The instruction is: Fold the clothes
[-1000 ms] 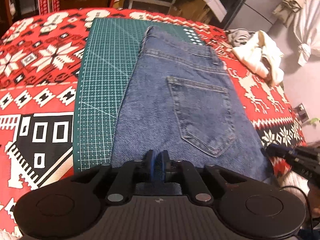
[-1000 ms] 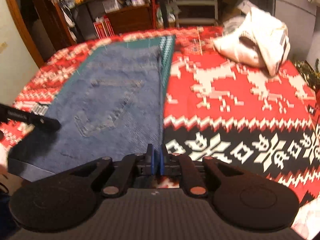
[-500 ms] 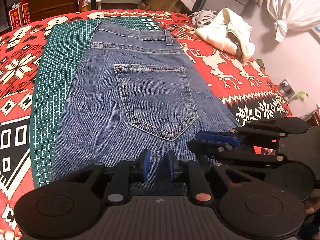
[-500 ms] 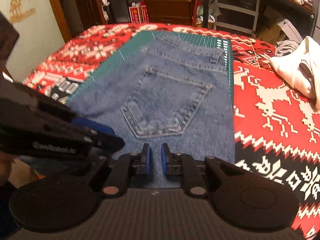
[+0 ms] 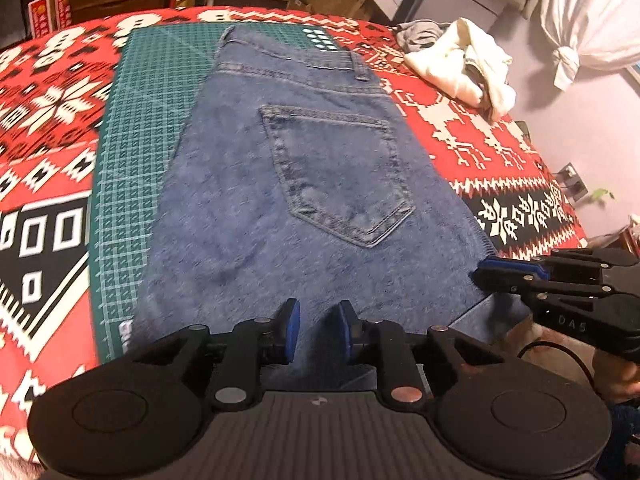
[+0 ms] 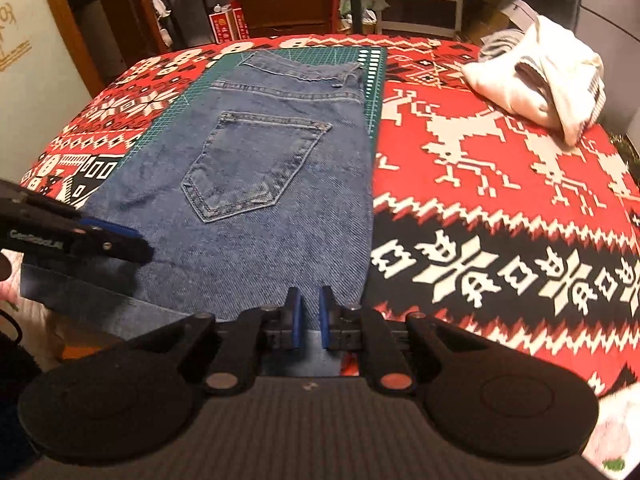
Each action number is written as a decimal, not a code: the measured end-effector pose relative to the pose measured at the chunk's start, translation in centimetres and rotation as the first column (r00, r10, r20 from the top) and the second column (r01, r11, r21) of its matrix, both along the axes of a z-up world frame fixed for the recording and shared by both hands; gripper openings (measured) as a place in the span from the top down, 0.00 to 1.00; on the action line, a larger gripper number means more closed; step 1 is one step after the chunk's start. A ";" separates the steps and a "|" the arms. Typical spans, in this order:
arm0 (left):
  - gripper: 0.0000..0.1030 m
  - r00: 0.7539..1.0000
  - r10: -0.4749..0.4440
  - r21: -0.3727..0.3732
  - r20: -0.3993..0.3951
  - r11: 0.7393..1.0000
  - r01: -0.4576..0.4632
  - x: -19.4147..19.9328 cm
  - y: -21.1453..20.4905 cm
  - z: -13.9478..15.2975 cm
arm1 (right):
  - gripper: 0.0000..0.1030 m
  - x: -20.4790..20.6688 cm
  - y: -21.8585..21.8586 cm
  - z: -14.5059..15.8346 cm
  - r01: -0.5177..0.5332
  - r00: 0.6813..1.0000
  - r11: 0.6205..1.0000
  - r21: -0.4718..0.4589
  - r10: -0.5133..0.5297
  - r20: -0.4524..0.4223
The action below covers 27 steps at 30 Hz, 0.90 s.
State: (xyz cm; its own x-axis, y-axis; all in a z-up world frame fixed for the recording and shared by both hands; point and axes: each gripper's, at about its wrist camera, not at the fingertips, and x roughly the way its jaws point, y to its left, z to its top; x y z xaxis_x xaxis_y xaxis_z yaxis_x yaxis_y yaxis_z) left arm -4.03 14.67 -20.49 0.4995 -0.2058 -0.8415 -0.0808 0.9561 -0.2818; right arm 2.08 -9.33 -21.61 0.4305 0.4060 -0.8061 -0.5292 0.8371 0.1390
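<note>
Jeans (image 5: 304, 200) lie flat on a green cutting mat (image 5: 136, 152), folded lengthwise with one back pocket (image 5: 340, 172) facing up and the waistband at the far end. Nearest us, the left tool (image 5: 318, 334) hovers over the near denim edge, its blue-padded fingers apart with nothing between them. Off to its right, the right tool (image 6: 310, 318) sits at the near right corner of the jeans, its fingers parted by a narrow gap, gripping nothing. Under the mat spreads a red, black and white patterned blanket (image 6: 500, 200) with reindeer and snowflake motifs, covering the worktop. Farther out on the right, a crumpled cream garment (image 6: 540, 80) rests on the blanket, well apart from the jeans. Beyond that, shelving and boxes line the dim room.
</note>
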 end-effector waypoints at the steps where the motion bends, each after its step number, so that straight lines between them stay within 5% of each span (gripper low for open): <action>1: 0.81 1.000 0.009 0.001 -0.002 1.000 -0.009 -0.2 0.2 0.0 | 0.91 0.0 0.0 0.0 0.001 1.000 1.000 0.000 -0.001 -0.002; 5: 0.81 0.997 0.076 0.033 0.000 0.997 -0.076 -1.0 1.8 0.1 | 0.91 0.0 -0.4 0.0 0.011 1.000 1.000 0.004 -0.011 -0.008; 10: 0.88 0.985 0.171 -0.017 0.001 0.985 -0.171 -1.7 4.7 0.4 | 0.91 0.3 -0.4 -0.1 0.016 1.000 1.000 0.018 -0.016 -0.017; 27: 0.94 0.976 0.215 0.014 0.009 0.976 -0.216 3.0 5.9 -0.2 | 0.90 0.5 -0.7 -0.2 0.028 0.999 0.998 0.053 -0.026 -0.039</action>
